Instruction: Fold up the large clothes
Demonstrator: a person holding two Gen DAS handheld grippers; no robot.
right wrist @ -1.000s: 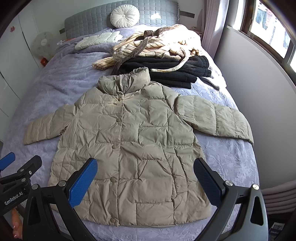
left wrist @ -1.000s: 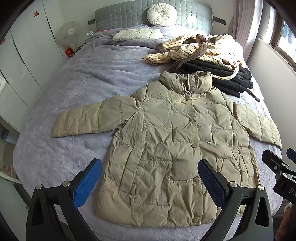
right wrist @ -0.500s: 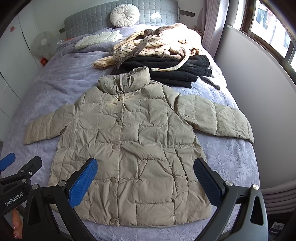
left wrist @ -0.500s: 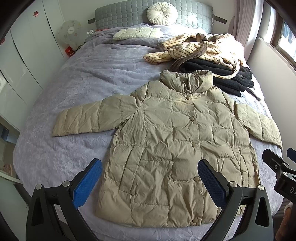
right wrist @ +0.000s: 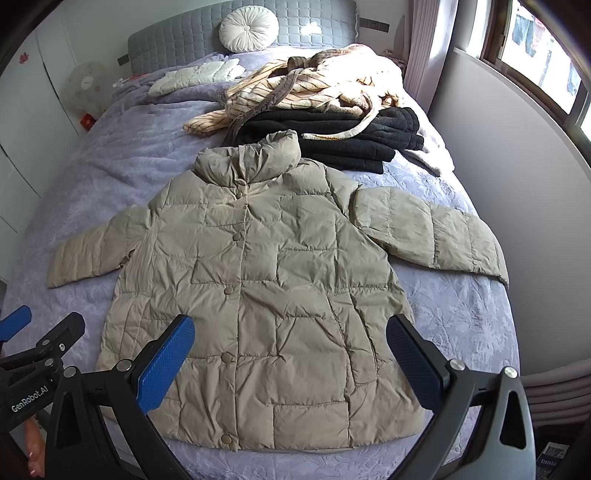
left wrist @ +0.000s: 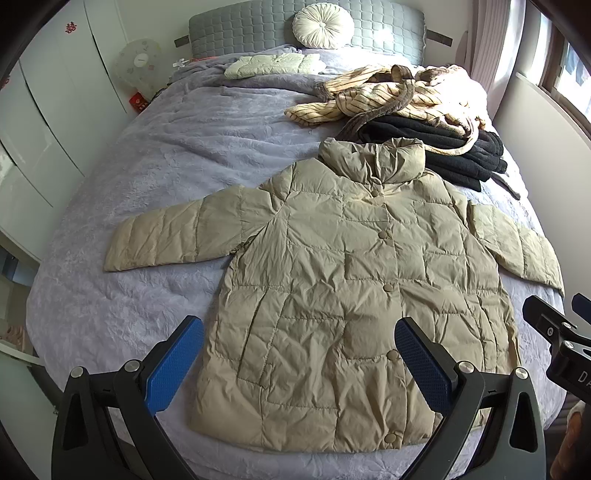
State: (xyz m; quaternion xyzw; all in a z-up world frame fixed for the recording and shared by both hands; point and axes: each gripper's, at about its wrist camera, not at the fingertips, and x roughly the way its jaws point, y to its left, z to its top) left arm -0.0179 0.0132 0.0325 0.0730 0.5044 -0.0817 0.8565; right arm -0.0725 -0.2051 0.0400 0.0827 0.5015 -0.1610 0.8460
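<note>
Lavender bed (left wrist: 155,162) holds khaki jacket (left wrist: 351,280) flat, collar touching black pile (left wrist: 443,147); both jaws spread wide, empty.

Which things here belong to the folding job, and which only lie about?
For the job:
jacket, spread flat, buttoned
left tool, open
right tool, open

Lying about:
striped robe
black pile
round cushion
pale garment
fan

— Where is there free room?
— Bare bedspread (left wrist: 147,177) lies left of the puffer jacket (left wrist: 351,280), beside its sleeve, and a narrower strip on the right (wall (right wrist: 517,184) close by).
— What stands in the way?
— Black folded clothes (right wrist: 351,140) and a striped robe (right wrist: 303,88) touching the collar.
</note>
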